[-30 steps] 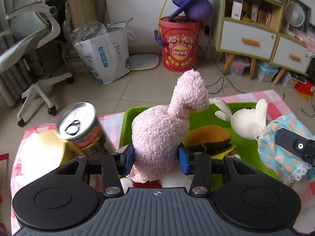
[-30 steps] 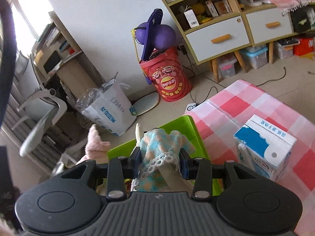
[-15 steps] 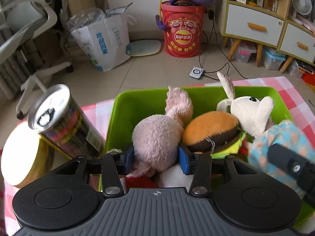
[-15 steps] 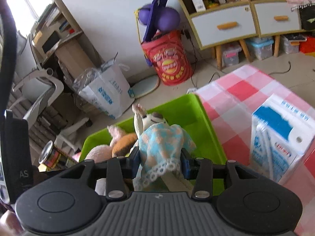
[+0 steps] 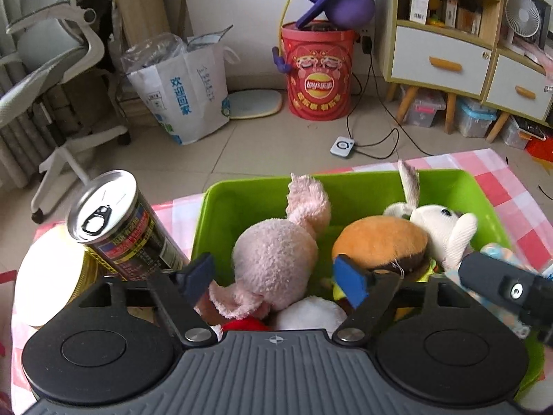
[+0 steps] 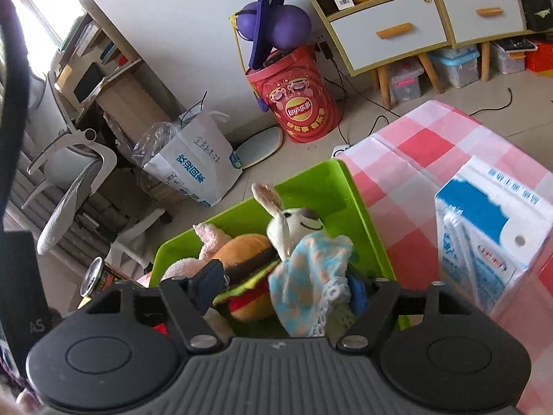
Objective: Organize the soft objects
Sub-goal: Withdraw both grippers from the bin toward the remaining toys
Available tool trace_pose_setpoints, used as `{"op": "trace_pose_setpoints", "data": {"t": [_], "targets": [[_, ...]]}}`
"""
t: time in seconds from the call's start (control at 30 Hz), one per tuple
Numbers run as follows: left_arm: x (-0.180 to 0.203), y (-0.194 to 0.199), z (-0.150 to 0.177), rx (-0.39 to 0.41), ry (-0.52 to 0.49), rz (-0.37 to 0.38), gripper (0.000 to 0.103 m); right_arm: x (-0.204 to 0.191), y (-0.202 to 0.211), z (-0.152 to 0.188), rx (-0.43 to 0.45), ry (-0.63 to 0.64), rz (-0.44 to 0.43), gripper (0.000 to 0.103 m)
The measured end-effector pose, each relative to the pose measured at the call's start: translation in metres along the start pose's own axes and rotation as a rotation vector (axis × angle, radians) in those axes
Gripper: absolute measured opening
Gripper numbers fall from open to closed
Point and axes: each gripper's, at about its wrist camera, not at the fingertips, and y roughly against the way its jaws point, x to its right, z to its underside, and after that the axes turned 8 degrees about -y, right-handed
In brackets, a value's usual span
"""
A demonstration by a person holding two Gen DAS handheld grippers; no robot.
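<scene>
A green bin (image 5: 262,193) on the checked cloth holds soft toys. A pink plush (image 5: 276,256) lies in it between the spread pads of my left gripper (image 5: 276,278), which is open. Beside it lie a burger plush (image 5: 378,242) and a white rabbit doll (image 5: 439,224) in a blue dress. In the right wrist view the bin (image 6: 363,214) holds the burger plush (image 6: 245,252) and the rabbit doll (image 6: 293,221). My right gripper (image 6: 283,285) is open, its pads apart on either side of the doll's blue dress (image 6: 311,273).
A drink can (image 5: 121,231) and a yellow-white round tin (image 5: 48,276) stand left of the bin. A blue-and-white milk carton (image 6: 490,238) stands right of the bin. Beyond the table are a red snack bucket (image 5: 319,69), a paper bag, an office chair and a cabinet.
Both grippers lowered their toys into the bin and opened. The pink plush and the rabbit doll now rest in the bin, released.
</scene>
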Motion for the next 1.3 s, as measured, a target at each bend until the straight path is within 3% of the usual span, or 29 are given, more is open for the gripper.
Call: {"op": "trace_pose_setpoints", "data": {"t": [0.23,0.6,0.87,1.3], "targets": [[-0.003,0.027,0.009,0.003,0.036,0.015,0.082,-0.001,0.021,-0.011,0.032,0.001,-0.026,0.053],[-0.023,0.09,0.052,0.005,0.081,0.019,0.094,-0.014,0.069,-0.018,0.063,0.128,-0.037,0.055],[-0.023,0.125,0.088,0.013,0.114,0.05,0.097,-0.028,0.107,0.0,0.056,0.297,0.013,0.061],[-0.015,0.172,0.144,-0.01,0.126,0.117,0.098,-0.015,0.152,0.039,-0.026,0.358,0.113,0.062]]}}
